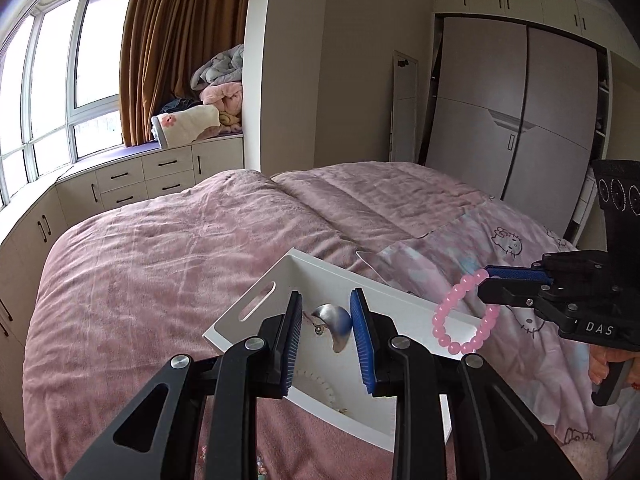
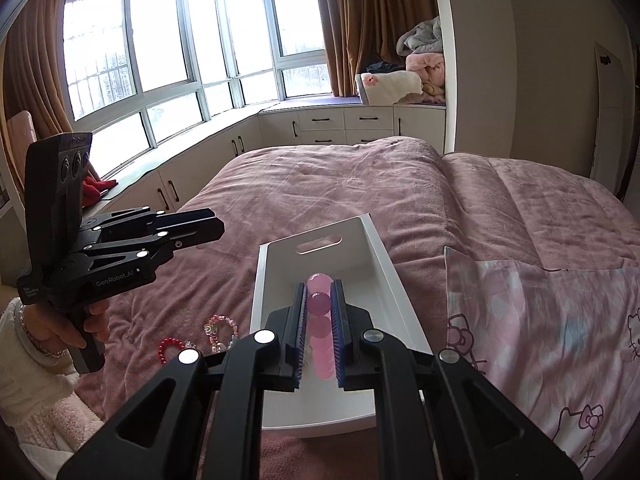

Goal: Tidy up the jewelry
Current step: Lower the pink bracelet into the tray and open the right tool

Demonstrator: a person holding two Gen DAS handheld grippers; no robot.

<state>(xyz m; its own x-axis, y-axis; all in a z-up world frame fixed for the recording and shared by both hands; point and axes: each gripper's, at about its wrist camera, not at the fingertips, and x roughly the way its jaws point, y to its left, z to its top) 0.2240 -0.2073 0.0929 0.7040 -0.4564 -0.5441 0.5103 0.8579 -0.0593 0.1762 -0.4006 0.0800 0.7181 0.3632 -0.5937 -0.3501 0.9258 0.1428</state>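
A white tray [image 1: 256, 298] lies on the pink bed; it also shows in the right wrist view [image 2: 384, 256]. My right gripper [image 1: 486, 280] is shut on a pink bead bracelet [image 1: 448, 312] and holds it above the tray's right rim; in its own view the beads [image 2: 320, 304] sit between the pads. My left gripper [image 1: 326, 308] is open and empty above the tray, over a silver curved piece [image 1: 334, 320] and a white bead strand [image 1: 326, 390] inside. In the right wrist view the left gripper [image 2: 216, 224] hangs left of the tray.
A red bead bracelet [image 2: 170, 348] and a clear multicolour bracelet [image 2: 220, 330] lie on the pink blanket [image 1: 160, 260] left of the tray. A Hello Kitty pillow [image 2: 552, 320] lies right of it. Cabinets, windows and a wardrobe stand beyond the bed.
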